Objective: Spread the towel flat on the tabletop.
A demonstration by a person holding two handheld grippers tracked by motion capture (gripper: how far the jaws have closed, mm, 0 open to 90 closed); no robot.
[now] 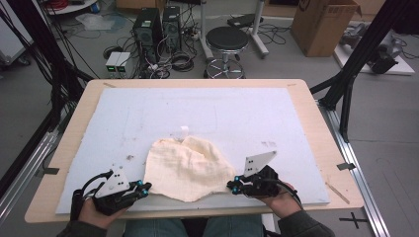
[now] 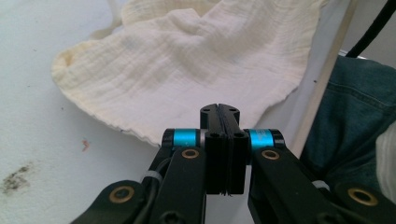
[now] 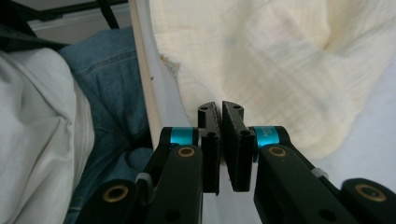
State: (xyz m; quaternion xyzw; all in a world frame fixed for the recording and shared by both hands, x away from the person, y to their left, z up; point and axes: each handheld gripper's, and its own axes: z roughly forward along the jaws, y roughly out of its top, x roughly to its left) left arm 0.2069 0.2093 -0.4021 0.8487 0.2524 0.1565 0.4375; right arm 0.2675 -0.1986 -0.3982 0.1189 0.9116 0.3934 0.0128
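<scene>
Your cream cloth [image 1: 188, 168] lies crumpled on the white foam mat [image 1: 207, 113] that covers the counter [image 1: 316, 128], toward the near edge and about midway between left and right. It is bunched into a rough mound, with a fold ridge running up its middle and one pointed corner reaching toward you at the near edge of the mat. A small white tag [image 1: 183, 131] shows at its far side.

Your left tongs [image 1: 144, 188] sit at the near left of the cloth, tips pointing right toward its edge. In the left gripper view [image 2: 219, 112] the jaws are pressed together with nothing between them, and the cloth's frayed hem lies just beyond the tips; whether they touch it I cannot tell.

Your right tongs [image 1: 230, 186] sit at the near right of the cloth, tips pointing left at its edge. In the right gripper view [image 3: 219, 109] the jaws stand all but closed, a thin slit between them, and no cloth is caught in it. The fabric lies right behind the tips.

Your jeans [image 3: 112, 88] show below the counter's near edge in both gripper views.
</scene>
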